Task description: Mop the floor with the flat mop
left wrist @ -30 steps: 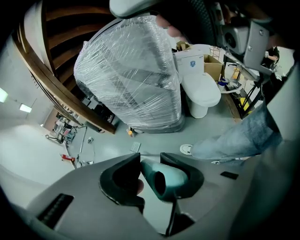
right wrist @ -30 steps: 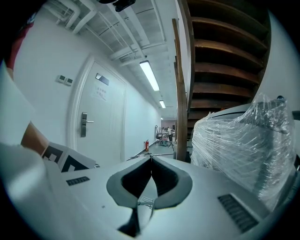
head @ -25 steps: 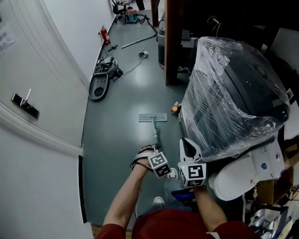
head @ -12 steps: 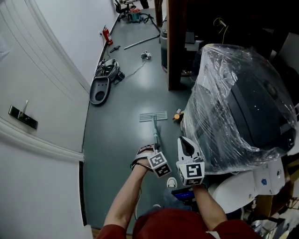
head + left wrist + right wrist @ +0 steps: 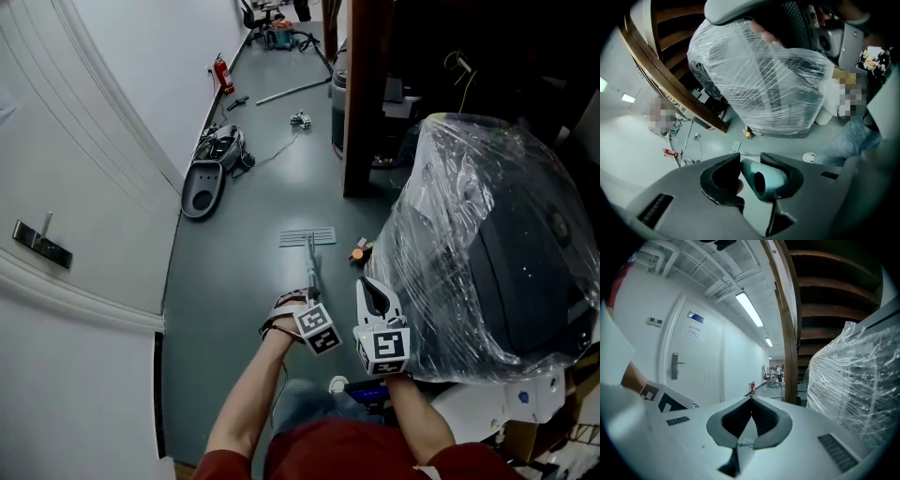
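Grey-green corridor floor (image 5: 225, 309), left gripper (image 5: 750, 161) fingers closed round teal handle of flat mop (image 5: 307, 236), right gripper (image 5: 751, 401) fingers pressed together holding nothing, mop's pale rectangular head flat on floor ahead, near plastic-wrapped object (image 5: 487, 234).

A big dark thing wrapped in clear plastic (image 5: 487, 234) sits on the right — a small orange thing (image 5: 359, 251) lies just beside it. A grey machine (image 5: 204, 183) and a red fire extinguisher (image 5: 224, 73) sit by the white wall (image 5: 141, 84).
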`<action>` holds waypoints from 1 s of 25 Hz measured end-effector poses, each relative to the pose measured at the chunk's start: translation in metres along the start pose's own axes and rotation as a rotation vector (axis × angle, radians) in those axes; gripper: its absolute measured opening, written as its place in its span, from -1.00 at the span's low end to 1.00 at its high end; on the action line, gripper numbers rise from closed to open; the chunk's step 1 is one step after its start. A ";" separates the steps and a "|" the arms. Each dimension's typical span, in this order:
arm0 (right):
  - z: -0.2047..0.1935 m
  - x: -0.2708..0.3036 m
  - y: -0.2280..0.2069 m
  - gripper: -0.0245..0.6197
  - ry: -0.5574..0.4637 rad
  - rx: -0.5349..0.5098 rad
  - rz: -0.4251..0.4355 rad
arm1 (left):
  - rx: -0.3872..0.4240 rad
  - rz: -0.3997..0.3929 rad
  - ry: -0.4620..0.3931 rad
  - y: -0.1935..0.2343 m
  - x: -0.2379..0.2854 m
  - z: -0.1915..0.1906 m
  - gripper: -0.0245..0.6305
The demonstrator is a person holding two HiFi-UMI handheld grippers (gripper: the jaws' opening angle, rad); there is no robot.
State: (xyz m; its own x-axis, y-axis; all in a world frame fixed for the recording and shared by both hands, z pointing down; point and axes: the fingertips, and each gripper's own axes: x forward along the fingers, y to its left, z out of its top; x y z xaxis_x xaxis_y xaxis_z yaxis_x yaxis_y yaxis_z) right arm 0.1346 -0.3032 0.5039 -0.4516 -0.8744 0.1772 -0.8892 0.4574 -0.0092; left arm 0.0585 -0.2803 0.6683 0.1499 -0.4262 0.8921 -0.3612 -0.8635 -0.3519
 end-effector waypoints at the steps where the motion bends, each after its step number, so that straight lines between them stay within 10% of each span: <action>1: 0.002 0.008 -0.002 -0.87 -0.004 -0.003 0.002 | 0.002 0.000 -0.001 0.009 0.003 0.000 -0.48; 25: 0.050 0.261 0.028 -0.87 0.014 -0.031 -0.061 | 0.039 -0.018 -0.065 0.251 0.076 -0.060 -0.49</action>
State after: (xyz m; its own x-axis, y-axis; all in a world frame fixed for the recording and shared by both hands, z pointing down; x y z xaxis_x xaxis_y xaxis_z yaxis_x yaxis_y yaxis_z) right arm -0.0118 -0.5265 0.5009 -0.3956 -0.8985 0.1902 -0.9122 0.4084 0.0323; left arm -0.0765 -0.5129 0.6646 0.2163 -0.4258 0.8786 -0.3218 -0.8807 -0.3476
